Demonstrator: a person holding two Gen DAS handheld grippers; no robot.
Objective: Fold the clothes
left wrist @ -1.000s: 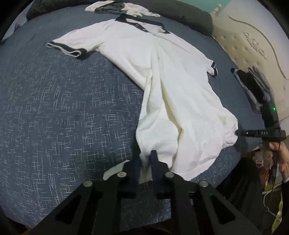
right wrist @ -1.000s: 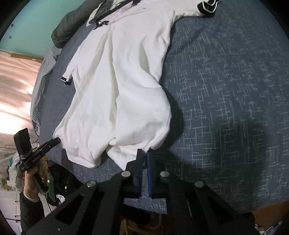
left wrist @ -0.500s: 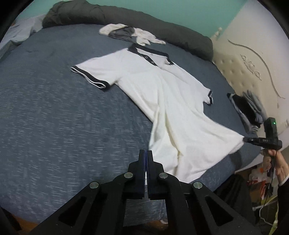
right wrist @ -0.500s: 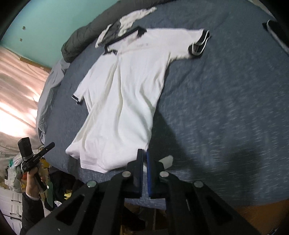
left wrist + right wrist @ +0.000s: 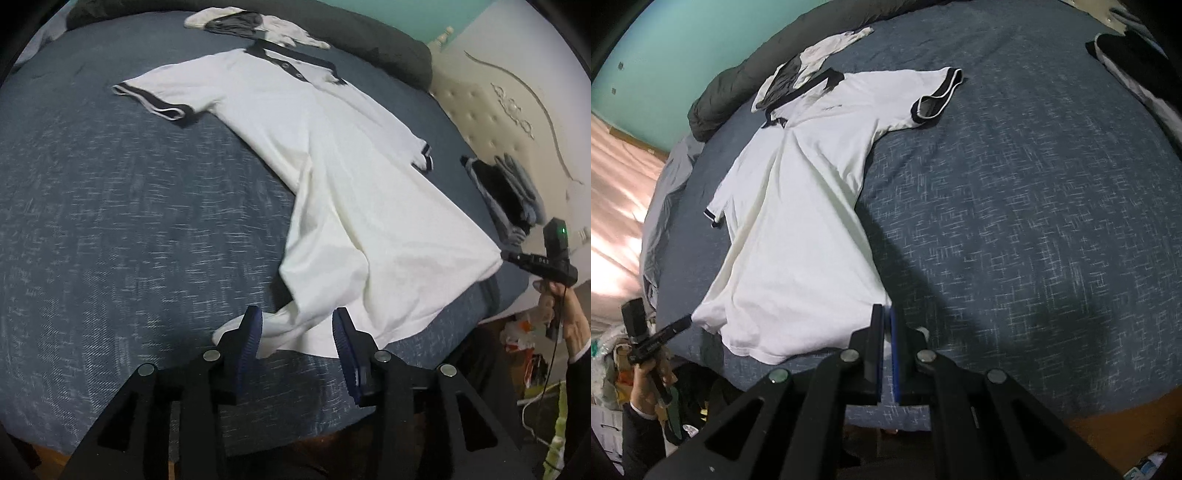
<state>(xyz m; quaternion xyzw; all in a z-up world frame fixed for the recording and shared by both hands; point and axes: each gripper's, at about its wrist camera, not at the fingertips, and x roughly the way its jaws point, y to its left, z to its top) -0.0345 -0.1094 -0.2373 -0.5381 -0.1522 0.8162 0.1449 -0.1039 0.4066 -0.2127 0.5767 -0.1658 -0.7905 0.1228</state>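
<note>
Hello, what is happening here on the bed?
A person with a gripper in each hand is laying out a white polo shirt on the blue bedcover for folding. The left gripper is opening over the hem corner. The right gripper is shut on the other hem corner.

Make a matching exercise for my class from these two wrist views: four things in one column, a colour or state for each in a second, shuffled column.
1. polo shirt
2. bedspread
3. left hand-held gripper
4. right hand-held gripper

a. jaws closed on the shirt's hem
b. white with dark collar
c. jaws apart and opening, hem between them but free
d. blue, flecked white

Pairs: 1-b, 2-d, 3-c, 4-a
</note>
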